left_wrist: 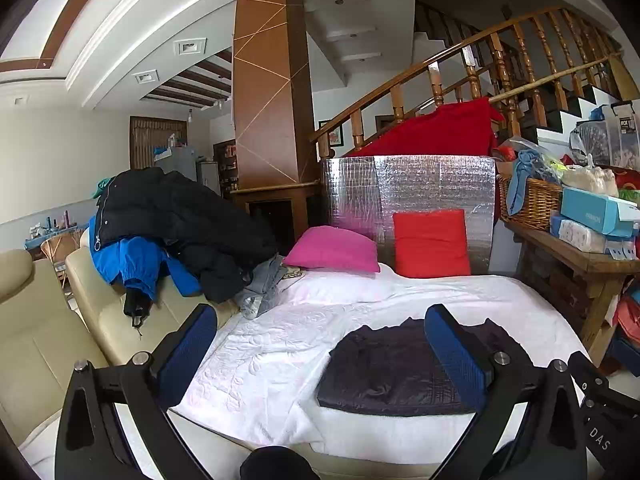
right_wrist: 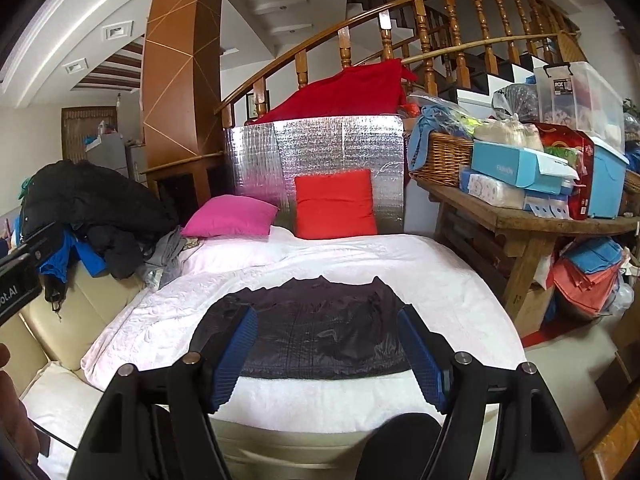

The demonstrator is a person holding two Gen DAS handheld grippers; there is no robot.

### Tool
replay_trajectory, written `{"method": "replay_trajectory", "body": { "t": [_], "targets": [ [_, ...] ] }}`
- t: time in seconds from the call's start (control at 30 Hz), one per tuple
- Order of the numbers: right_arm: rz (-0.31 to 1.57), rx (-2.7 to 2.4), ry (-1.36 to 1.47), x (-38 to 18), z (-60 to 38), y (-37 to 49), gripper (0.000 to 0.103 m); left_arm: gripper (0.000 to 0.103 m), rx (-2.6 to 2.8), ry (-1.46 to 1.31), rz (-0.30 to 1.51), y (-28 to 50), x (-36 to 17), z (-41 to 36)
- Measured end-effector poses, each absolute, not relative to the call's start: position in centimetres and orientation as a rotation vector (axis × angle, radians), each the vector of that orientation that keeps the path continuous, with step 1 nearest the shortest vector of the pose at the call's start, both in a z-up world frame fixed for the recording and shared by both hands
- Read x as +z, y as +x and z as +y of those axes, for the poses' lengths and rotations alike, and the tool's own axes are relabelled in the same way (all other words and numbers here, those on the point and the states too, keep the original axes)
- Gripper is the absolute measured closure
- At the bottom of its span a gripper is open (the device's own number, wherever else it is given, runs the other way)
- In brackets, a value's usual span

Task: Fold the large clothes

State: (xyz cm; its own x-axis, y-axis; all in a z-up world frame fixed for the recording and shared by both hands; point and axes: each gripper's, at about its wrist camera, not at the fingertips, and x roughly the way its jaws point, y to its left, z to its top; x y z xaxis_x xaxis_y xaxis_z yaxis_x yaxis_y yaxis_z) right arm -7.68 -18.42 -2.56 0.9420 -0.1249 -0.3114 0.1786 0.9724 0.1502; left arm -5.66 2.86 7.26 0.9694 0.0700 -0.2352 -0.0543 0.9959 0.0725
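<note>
On the far left we see a cream sofa (left_wrist: 36,340), and on its arm lies a pile of dark coats (left_wrist: 180,220) with a blue jacket (left_wrist: 128,260) under them. A grey garment (left_wrist: 260,284) hangs from this pile down to the edge of the bed.

Next comes our left gripper (left_wrist: 324,344). Its two blue pads (left_wrist: 188,352) stand wide apart and hold nothing; it hovers above the near part of the white bed cover (left_wrist: 260,360).

In the middle of the bed, near the front edge, lies the dark garment (right_wrist: 320,328). It is folded into a flat, almost rectangular shape and rests directly on the white cover. Our right gripper (right_wrist: 328,352) hovers just over it, also with its pads spread apart and with nothing between them. We cannot tell if the pads touch the cloth.

Behind, at the head of the bed, a pink pillow (right_wrist: 230,216) lies flat and a red pillow (right_wrist: 334,204) leans against a silver foil panel (right_wrist: 340,144). A red cloth (right_wrist: 340,92) is draped over the top of this panel, before the wooden stair railing (right_wrist: 440,12).

To the right stands a wooden table (right_wrist: 532,220), loaded with a wicker basket (right_wrist: 444,156), a light blue box (right_wrist: 516,168) and a clear plastic bin (right_wrist: 576,92).
</note>
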Motion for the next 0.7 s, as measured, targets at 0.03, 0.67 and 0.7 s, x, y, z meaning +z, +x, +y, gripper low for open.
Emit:
{"method": "replay_trajectory", "body": {
  "t": [0.03, 0.67, 0.7],
  "targets": [
    [0.306, -0.156, 0.179, -2.55, -18.52, -7.67, 0.027, 0.000, 0.062, 0.064, 0.240, -5.66, 7.26, 2.88],
    [0.317, -0.150, 0.182, -2.62, -18.81, -6.96, 0.027, 0.000, 0.059, 0.064, 0.250, -5.30, 7.13, 3.05],
    [0.317, -0.150, 0.183, -2.62, -18.81, -6.92, 0.027, 0.000, 0.059, 0.064, 0.251, -5.29, 7.13, 3.05]
  ]
}}
